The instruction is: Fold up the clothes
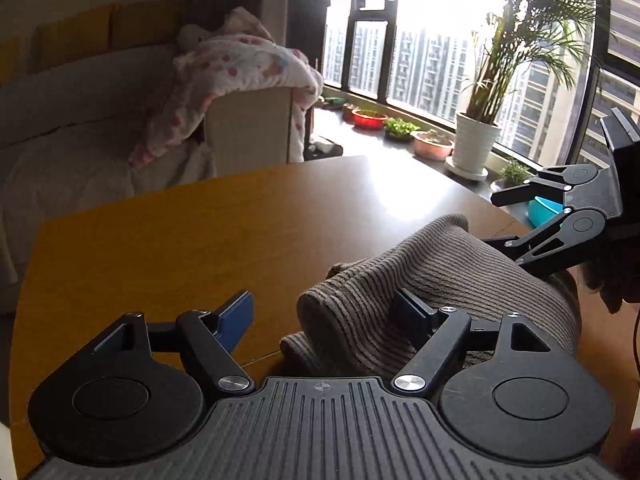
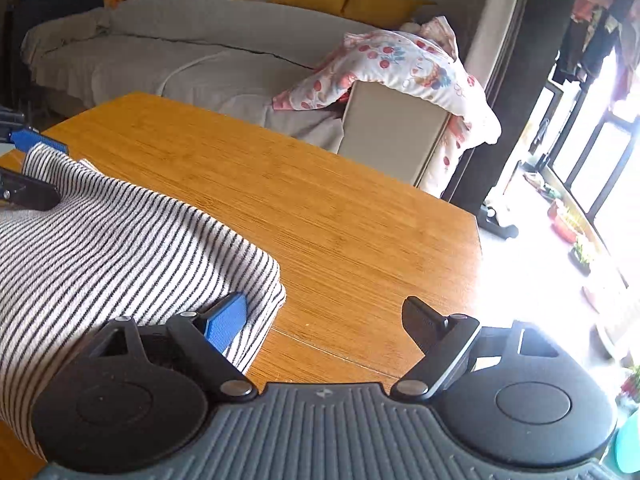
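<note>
A black-and-white striped knit garment lies folded on the wooden table; it looks brownish in the backlit left wrist view. My left gripper is open, its right finger resting on the garment's folded edge and its blue left pad over bare table. My right gripper is open at the garment's other end, its blue left pad touching the corner and its right finger over bare wood. The right gripper also shows in the left wrist view, above the garment's far side.
A grey sofa with yellow cushions stands behind the table, with a floral blanket draped over its arm. Potted plants and bowls line the window sill to the right. The table's far edge is near.
</note>
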### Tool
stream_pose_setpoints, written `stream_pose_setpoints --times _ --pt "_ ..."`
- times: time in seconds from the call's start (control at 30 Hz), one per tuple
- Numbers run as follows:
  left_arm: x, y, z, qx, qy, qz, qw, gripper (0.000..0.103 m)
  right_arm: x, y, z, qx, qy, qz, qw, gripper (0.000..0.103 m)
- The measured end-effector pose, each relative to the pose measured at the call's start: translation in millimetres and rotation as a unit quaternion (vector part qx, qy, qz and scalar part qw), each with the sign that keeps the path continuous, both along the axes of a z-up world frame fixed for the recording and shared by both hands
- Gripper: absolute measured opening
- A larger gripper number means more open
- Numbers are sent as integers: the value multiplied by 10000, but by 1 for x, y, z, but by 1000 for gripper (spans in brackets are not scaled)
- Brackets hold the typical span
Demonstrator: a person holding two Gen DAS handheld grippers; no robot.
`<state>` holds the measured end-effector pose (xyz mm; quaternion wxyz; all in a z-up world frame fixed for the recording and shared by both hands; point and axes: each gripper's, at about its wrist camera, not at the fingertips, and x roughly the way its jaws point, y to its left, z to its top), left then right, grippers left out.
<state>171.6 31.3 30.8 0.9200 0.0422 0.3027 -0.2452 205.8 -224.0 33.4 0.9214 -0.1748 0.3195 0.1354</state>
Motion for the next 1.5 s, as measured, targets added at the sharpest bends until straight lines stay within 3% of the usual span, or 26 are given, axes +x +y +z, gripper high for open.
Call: stream_pose_setpoints --times 0.07,0.17,0.23,0.3,0.4,0.47,0.6,0.63,0.67,0.7,0.73,0.83,0.97,1.07,1.13,1.2,1.27,1.3,1.4,1.5 --pt "8 1 -3 35 96 65 9999 98 -7 -3 0 13 -5 -78 10000 85" --pt "12 10 0 -131 259 47 9996 98 -20 -12 9 229 141 -260 9993 85" --pt "4 20 11 -266 122 -50 9996 94 -35 -26 20 744 435 -394 9955 85" --pt "-5 32 25 -549 6 -247 9982 95 -53 -48 29 1516 910 -570 9826 88" --pt "-16 42 42 -1130 -181 -886 9895 99 -79 -78 30 2766 1695 -775 9427 99" --pt "-16 33 44 -1289 -220 -1292 9830 101 -93 -86 21 3469 2137 -701 9105 101" --pt "7 -4 20 -916 141 -1443 9852 102 -103 -67 -12 4295 2927 -562 8525 100" --pt "16 -8 13 -839 287 -1372 9866 102 -102 -61 -19 4409 3054 -536 8423 92" --pt "25 -12 4 -784 491 -1267 9876 102 -98 -56 -23 4434 3088 -504 8399 77" --pt "34 -12 -3 -834 704 -1185 9869 103 -94 -50 -27 4460 3122 -473 8375 70" --pt "42 -9 -10 -966 951 -1092 9847 102 -89 -47 -30 4444 3114 -476 8386 56" --pt "43 3 -17 -1255 1247 -903 9801 100 -63 -44 -29 4263 2979 -412 8532 54" --pt "26 16 -17 -1658 1491 -883 9708 99 -29 -36 -10 3490 2229 -459 9091 54" --pt "4 2 -16 -1501 1447 -1212 9705 99 -12 -31 2 3004 1662 -654 9369 54" --pt "-9 -13 -17 -1449 1439 -1504 9673 99 -7 -29 9 2788 1402 -729 9473 54" --pt "-20 -17 -10 -1533 1329 -1768 9631 99 -8 -31 14 2811 1305 -720 9480 59" --pt "-30 -15 2 -1660 1117 -2005 9590 99 -14 -40 18 2965 1251 -606 9448 77" --pt "-31 -7 11 -1764 996 -2000 9586 99 -18 -45 19 3057 1257 -534 9423 80" --pt "-25 30 30 -2330 707 -1593 9567 103 -30 -51 16 3308 1419 -336 9324 82" --pt "-4 58 33 -2659 593 -708 9596 103 -30 -38 2 3501 1625 -196 9223 82"
